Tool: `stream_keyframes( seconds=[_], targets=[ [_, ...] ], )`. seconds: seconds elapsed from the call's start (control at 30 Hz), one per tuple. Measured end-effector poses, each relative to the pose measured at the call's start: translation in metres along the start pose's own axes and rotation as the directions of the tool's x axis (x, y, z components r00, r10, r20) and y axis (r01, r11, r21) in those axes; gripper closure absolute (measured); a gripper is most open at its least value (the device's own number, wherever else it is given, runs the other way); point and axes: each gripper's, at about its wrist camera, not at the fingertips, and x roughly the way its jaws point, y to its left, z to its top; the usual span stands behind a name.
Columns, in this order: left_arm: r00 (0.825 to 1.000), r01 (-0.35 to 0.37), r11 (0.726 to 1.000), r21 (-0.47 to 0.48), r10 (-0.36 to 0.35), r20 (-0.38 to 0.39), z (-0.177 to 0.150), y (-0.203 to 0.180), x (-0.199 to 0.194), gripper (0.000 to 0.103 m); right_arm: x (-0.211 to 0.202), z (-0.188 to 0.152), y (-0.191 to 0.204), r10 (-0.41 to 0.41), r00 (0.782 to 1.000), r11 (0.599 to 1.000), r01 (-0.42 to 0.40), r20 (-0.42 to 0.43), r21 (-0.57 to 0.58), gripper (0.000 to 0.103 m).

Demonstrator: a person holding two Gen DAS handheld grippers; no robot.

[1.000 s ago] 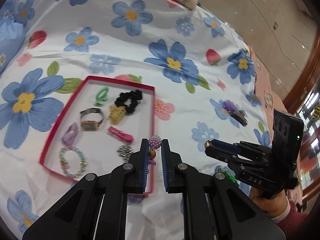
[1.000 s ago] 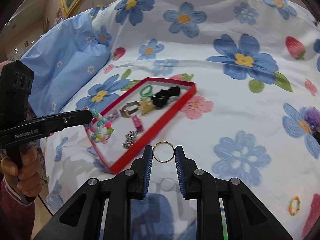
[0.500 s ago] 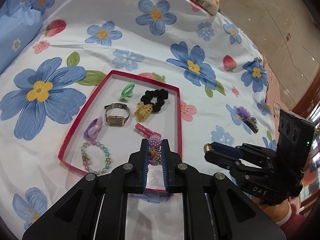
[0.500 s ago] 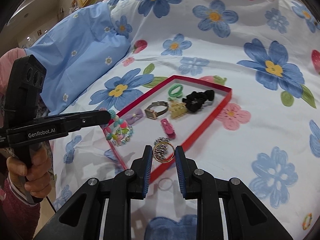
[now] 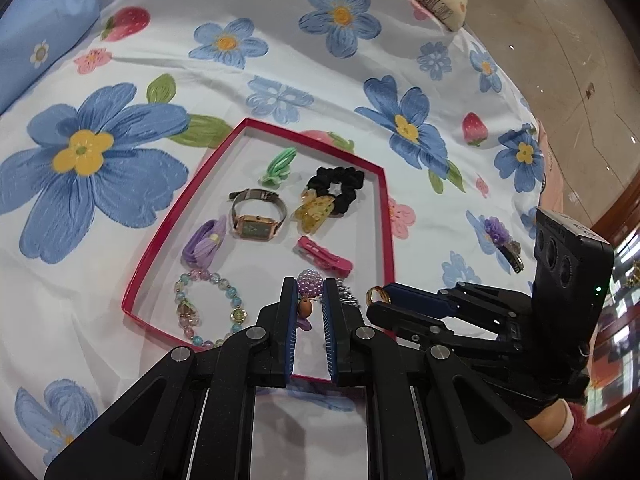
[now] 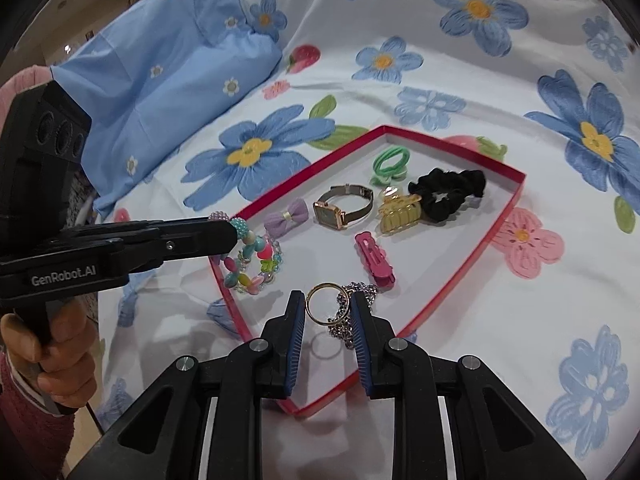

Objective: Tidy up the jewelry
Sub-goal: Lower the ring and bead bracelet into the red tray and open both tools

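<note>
A red tray (image 5: 385, 208) lies on the flowered bedspread. My left gripper (image 5: 309, 294) is shut on a colourful bead bracelet (image 5: 309, 283), whose purple ball sits between the pads just above the tray's near edge. In the right wrist view the left gripper (image 6: 224, 229) comes in from the left, and the bracelet (image 6: 250, 258) hangs over the tray's left corner. My right gripper (image 6: 326, 305) is shut on a thin gold ring (image 6: 323, 303), held upright above a silver chain (image 6: 352, 312) in the tray (image 6: 482, 246). The right gripper (image 5: 376, 299) also shows beside the left one.
The tray holds a watch (image 5: 258, 216), a green hair tie (image 5: 278, 166), a black scrunchie (image 5: 338, 186), a yellow claw clip (image 5: 314, 210), a pink clip (image 5: 324, 258), a purple bow (image 5: 204, 240) and a pastel bracelet (image 5: 208, 308). A purple flower clip (image 5: 498, 234) lies to the right. A blue pillow (image 6: 160, 64) is at the left.
Both grippers have come forward over the tray's near end. The ring, earlier over the bedspread outside the rim, now hangs above the silver chain. Both grips are unchanged.
</note>
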Motion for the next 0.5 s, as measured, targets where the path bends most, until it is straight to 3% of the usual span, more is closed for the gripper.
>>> stream_keyframes(
  seconds=[0.5],
  targets=[
    [0.995, -0.078, 0.995, -0.068, 0.074, -0.060, -0.007, 0.039, 0.028, 0.092, 0.044, 0.001, -0.003, -0.067, 0.991, 0.996, 0.059, -0.117, -0.073, 0.080]
  ],
)
